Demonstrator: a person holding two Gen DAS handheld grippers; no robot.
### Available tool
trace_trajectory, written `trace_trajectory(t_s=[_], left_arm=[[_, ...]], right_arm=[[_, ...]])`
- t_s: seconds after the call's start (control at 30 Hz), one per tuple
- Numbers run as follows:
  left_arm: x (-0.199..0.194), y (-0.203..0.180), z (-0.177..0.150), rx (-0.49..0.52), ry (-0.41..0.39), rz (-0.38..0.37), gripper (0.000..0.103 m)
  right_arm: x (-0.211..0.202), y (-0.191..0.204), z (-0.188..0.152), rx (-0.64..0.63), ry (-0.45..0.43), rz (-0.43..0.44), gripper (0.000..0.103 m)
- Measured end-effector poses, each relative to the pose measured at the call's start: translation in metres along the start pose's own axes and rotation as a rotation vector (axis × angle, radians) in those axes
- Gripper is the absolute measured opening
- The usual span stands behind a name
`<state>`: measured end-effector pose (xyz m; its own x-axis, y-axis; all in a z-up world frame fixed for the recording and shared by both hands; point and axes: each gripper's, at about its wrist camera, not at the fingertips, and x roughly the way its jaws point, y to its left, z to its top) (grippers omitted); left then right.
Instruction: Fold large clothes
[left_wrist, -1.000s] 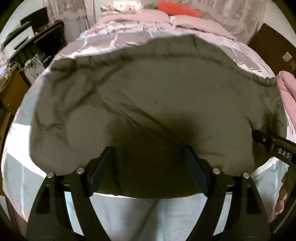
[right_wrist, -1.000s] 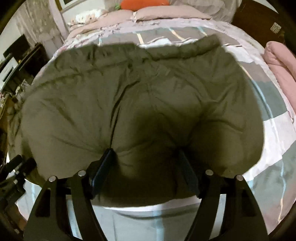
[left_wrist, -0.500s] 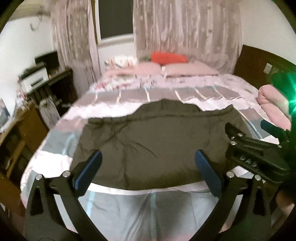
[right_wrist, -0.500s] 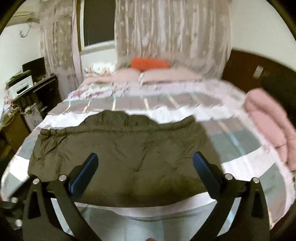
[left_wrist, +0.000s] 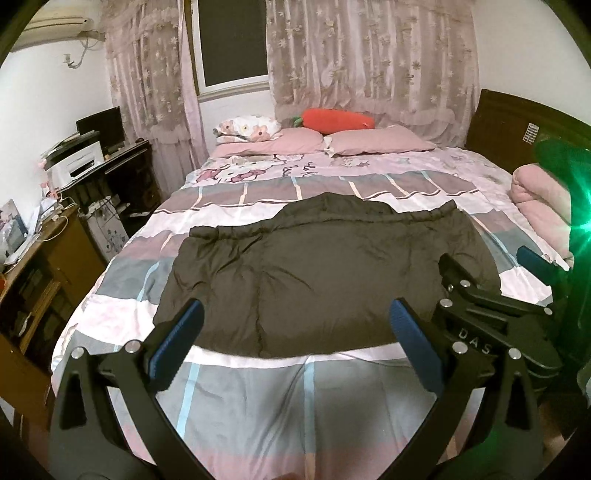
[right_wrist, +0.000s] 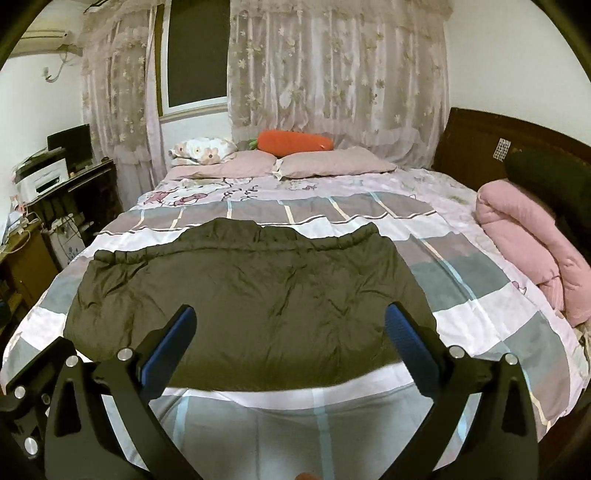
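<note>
A dark olive padded jacket (left_wrist: 325, 280) lies folded into a wide rectangle across the bed; it also shows in the right wrist view (right_wrist: 258, 299). My left gripper (left_wrist: 295, 332) is open and empty, held back above the jacket's near edge. My right gripper (right_wrist: 291, 336) is open and empty, also drawn back over the near edge. The right gripper's body (left_wrist: 491, 321) shows at the right of the left wrist view, beside my left one.
The bed (left_wrist: 258, 398) has a pink and grey checked cover. Pink pillows (left_wrist: 376, 144) and a carrot cushion (left_wrist: 332, 120) lie at the head. A rolled pink quilt (right_wrist: 528, 240) lies at the right. A desk with a printer (left_wrist: 77, 162) stands left.
Both grippers were closed in on the jacket's near edge, pressing into it. They have opened wide and pulled up and back. The jacket stays flat on the bed.
</note>
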<state>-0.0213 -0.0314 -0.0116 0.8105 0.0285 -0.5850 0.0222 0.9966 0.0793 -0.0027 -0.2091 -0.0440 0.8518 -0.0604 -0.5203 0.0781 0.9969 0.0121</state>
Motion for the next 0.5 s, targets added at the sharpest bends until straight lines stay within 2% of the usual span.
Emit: trace_trajectory(t_s=[0.5], left_arm=[[-0.0058, 0.0064, -0.0069, -0.019, 0.01, 0.01, 0.101]], right_arm=[[-0.0065, 0.0106, -0.0009, -0.019, -0.026, -0.016, 0.102]])
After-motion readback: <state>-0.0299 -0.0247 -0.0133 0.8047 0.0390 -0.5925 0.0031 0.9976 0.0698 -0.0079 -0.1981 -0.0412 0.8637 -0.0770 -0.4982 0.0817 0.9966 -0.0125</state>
